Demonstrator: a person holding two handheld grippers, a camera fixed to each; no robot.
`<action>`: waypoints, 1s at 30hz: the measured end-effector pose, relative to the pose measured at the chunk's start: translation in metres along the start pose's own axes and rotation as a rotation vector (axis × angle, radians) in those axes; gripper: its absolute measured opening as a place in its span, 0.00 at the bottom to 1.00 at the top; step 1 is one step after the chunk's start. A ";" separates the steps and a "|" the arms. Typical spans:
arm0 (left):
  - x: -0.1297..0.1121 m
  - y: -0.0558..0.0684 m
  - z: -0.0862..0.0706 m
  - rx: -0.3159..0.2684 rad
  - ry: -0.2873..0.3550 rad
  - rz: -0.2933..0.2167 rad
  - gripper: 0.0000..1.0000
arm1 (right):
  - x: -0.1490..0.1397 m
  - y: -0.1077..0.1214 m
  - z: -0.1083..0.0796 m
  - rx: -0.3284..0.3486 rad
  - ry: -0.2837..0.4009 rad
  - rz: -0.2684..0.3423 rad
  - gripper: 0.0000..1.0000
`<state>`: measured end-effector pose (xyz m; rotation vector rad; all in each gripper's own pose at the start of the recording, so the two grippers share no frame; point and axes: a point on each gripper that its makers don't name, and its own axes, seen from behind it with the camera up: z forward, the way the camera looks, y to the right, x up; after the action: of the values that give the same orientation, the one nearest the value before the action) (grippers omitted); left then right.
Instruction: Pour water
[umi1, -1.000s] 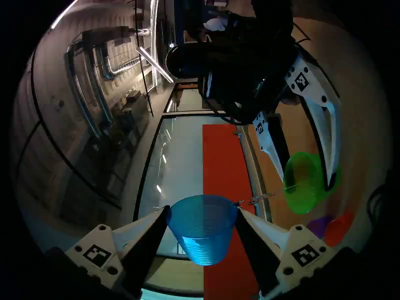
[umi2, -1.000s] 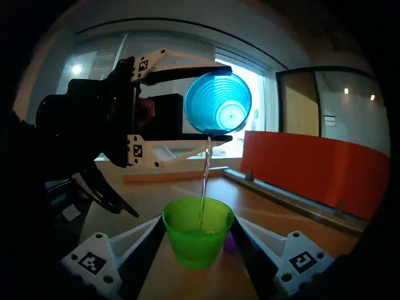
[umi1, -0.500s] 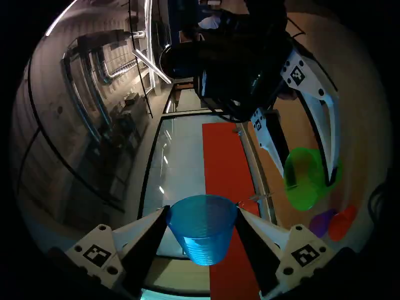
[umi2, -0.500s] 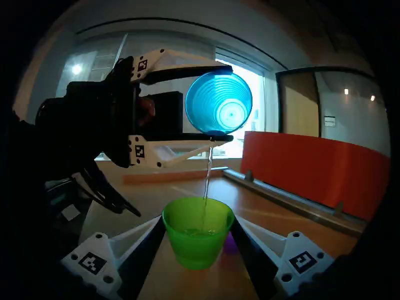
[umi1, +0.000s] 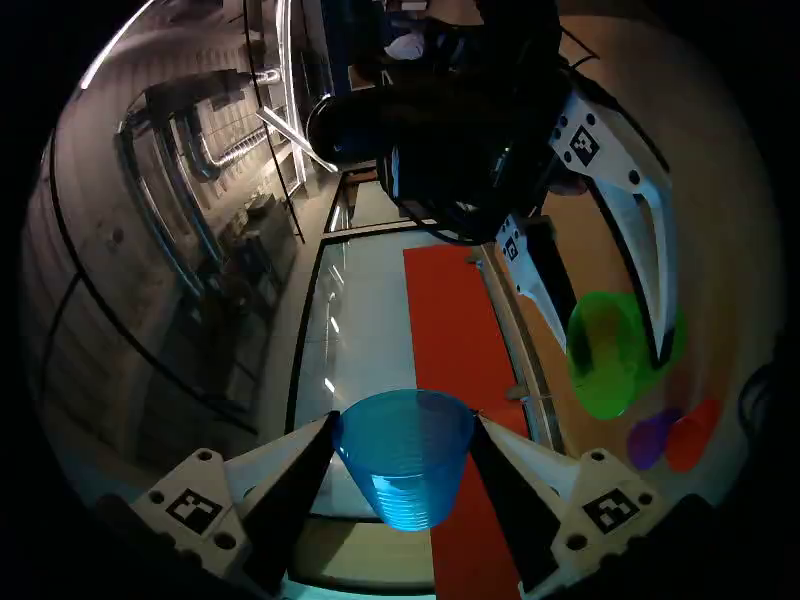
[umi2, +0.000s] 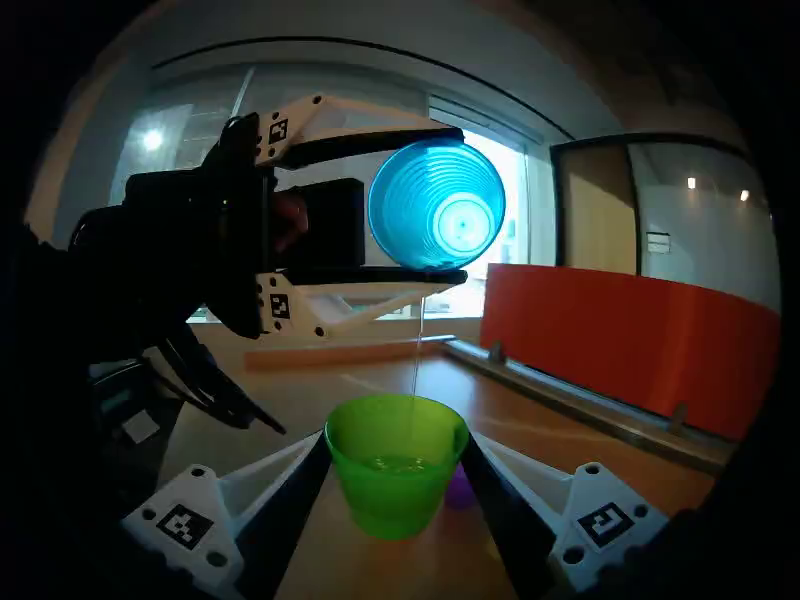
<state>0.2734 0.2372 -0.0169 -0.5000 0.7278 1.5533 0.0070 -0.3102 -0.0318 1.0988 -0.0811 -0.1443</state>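
The left tool (umi1: 403, 432) is clenched on the blue cup (umi1: 403, 462), one finger on each side of its ribbed wall below the rim; in the right gripper view that cup lies tipped on its side, its mouth facing the camera, high above the green cup (umi2: 396, 468); a thin thread of water (umi2: 417, 345) falls from its lower lip into the green one, where a shallow pool shows; the right tool (umi2: 397, 448) grips the green cup upright by its mid wall, low over the bench (umi2: 560, 440), though whether its base touches the wood cannot be told; a red panel (umi2: 640, 335) runs along the far edge, and a purple cup (umi1: 648, 440) and an orange cup (umi1: 690, 435) lie just beside the green one; the pour looks close to finished, judging by how slight the stream is; both cups seem thin, light plastic, likely to flex if squeezed hard and to turn slippery if wet, so a moderate hold on the mid wall suits them; the green cup grows heavier as it fills and should be kept level; the blue one, almost empty, weighs little and could twist between the fingers as it is righted.
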 end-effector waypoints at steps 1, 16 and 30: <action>0.001 0.000 0.000 0.000 0.002 0.002 0.90 | 0.000 0.000 0.000 0.000 0.000 -0.001 0.91; 0.002 -0.001 0.001 0.002 0.005 0.019 0.90 | 0.001 0.002 -0.001 -0.005 0.003 -0.002 0.91; 0.001 0.001 0.000 0.007 0.004 0.032 0.90 | 0.002 0.001 0.000 -0.005 0.000 -0.005 0.91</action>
<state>0.2724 0.2379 -0.0170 -0.4888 0.7470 1.5797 0.0090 -0.3103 -0.0303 1.0936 -0.0781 -0.1490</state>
